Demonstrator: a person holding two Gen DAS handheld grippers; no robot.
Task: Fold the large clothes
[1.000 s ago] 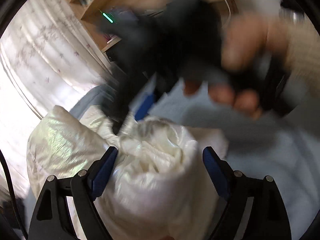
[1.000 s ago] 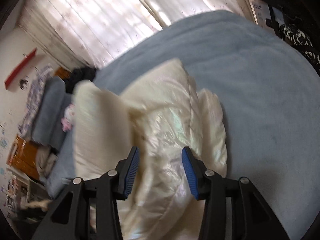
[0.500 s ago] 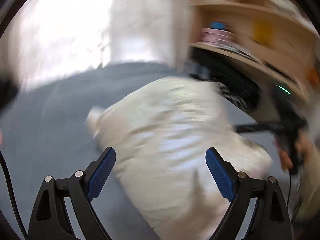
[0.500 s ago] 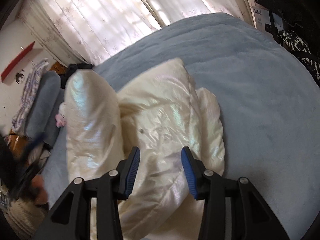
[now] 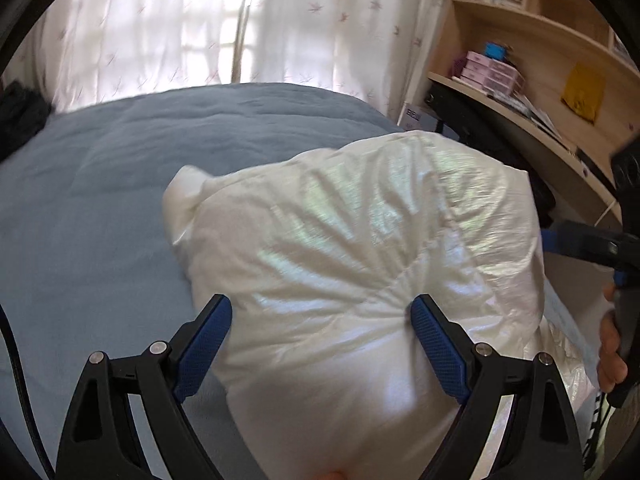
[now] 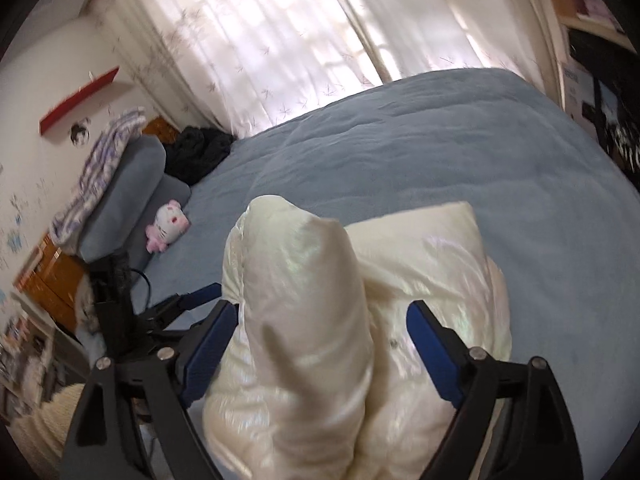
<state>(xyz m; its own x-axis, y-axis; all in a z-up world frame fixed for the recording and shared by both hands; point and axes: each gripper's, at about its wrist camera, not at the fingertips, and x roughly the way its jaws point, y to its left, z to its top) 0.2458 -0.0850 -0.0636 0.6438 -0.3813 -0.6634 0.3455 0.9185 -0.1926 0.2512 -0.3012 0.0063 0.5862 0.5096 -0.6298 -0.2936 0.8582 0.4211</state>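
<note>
One cream puffer jacket (image 5: 360, 264) on blue bed (image 5: 100, 208); two tongs, left (image 5: 322, 344) and right (image 6: 318, 344), both spread wide, gripping nothing.

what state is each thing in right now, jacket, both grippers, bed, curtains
puffy cream jacket: bunched and partly folded on the bed, one section standing up as a thick roll
left gripper: jaws open wide, jacket bulging between them
right gripper: jaws open, astride the rolled section
blue bedspread: spread out, lightly wrinkled
curtains: drawn shut, backlit
</note>
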